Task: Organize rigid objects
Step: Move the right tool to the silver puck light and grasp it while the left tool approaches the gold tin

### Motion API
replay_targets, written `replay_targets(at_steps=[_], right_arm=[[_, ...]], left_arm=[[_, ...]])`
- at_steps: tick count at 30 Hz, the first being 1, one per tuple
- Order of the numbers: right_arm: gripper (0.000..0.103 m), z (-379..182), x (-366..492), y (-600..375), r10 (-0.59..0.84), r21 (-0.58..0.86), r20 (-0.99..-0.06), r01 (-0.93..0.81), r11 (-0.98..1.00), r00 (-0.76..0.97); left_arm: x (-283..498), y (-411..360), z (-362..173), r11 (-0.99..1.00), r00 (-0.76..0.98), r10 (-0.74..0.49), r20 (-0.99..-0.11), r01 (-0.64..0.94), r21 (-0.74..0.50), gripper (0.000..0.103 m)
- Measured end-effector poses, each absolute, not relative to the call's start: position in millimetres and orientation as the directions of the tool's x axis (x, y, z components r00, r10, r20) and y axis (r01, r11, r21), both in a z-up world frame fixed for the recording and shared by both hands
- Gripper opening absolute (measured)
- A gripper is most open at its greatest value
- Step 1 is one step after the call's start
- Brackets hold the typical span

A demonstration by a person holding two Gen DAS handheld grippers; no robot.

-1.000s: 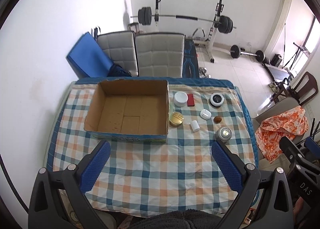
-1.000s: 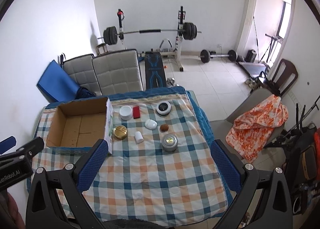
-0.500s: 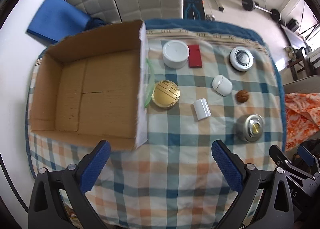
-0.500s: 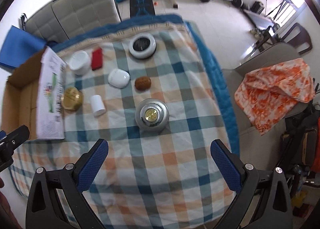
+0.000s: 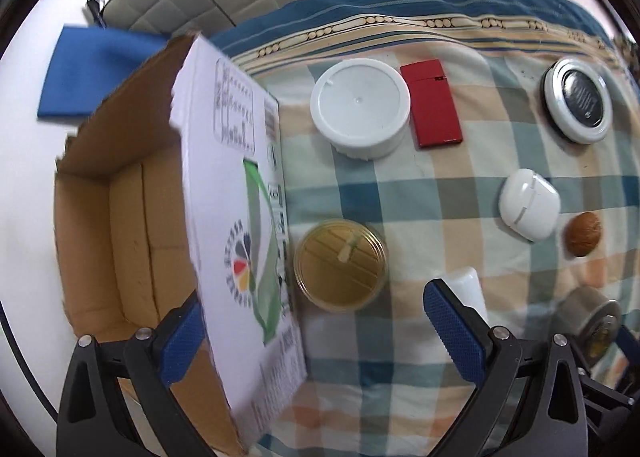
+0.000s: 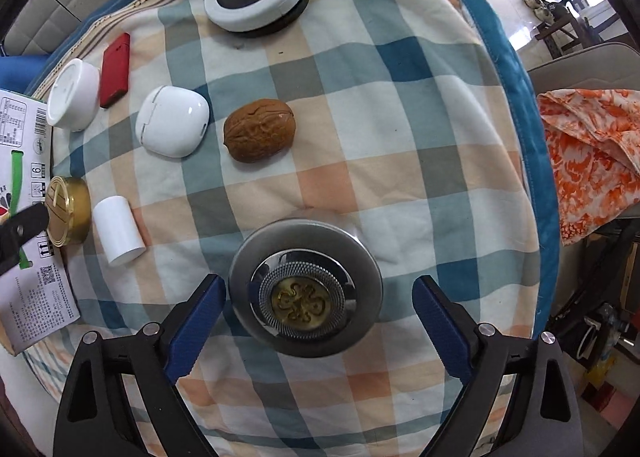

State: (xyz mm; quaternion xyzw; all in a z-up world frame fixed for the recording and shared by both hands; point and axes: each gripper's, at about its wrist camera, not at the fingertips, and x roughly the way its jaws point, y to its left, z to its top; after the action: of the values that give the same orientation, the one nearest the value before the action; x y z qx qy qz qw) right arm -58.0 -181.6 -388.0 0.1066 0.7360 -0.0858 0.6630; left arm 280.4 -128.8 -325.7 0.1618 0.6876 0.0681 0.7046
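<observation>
Right gripper (image 6: 316, 303) jaws spread wide — straddling silver round tin (image 6: 306, 289), not touching. Left gripper (image 5: 316, 321) jaws spread near gold tin (image 5: 340, 264), cardboard box (image 5: 120, 217) left.

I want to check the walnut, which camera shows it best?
The right wrist view: the walnut sits large, sharp and unobstructed near the middle. The left wrist view shows it small and blurry near the right edge.

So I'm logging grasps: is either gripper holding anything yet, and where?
Nothing is held. The right gripper is open around the silver round tin; the left gripper is open by the gold tin.
</observation>
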Motion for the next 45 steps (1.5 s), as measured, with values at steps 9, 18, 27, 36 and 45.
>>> replay_targets(at_steps=[9, 18, 27, 36, 45], right_arm=[[0.096, -407.4, -58.5, -163.2, 0.017, -0.006, -0.99, 0.166, 0.986, -0.141], [0.096, -414.3, -70.4, -144.8, 0.021, -0.002, -0.991, 0.169, 0.986, -0.134], [0.091, -404.8, -64.6, -142.7, 0.028, 0.003, -0.99, 0.174, 0.985, -0.138], [0.091, -391.9, -59.8, -137.7, 0.027, 0.003, -0.99, 0.176, 0.984, -0.136], [0.091, -390.3, -58.7, -150.8, 0.084, 0.054, -0.985, 0.197, 0.979, -0.15]], left_arm=[[269.0, -157.3, -360.5, 0.699, 0.178, 0.544, -0.82, 0.444, 0.56, 0.103], [241.7, -166.6, -353.7, 0.523, 0.359, 0.576, -0.734, 0.528, 0.669, 0.102], [250.6, -110.8, -363.3, 0.573, 0.275, 0.622, -0.733, 0.479, 0.666, 0.103], [237.6, -91.2, -361.0, 0.628, 0.234, 0.594, -0.769, 0.462, 0.626, 0.103], [209.0, -162.0, -291.4, 0.587, 0.434, 0.474, -0.767, 0.493, 0.642, 0.103]])
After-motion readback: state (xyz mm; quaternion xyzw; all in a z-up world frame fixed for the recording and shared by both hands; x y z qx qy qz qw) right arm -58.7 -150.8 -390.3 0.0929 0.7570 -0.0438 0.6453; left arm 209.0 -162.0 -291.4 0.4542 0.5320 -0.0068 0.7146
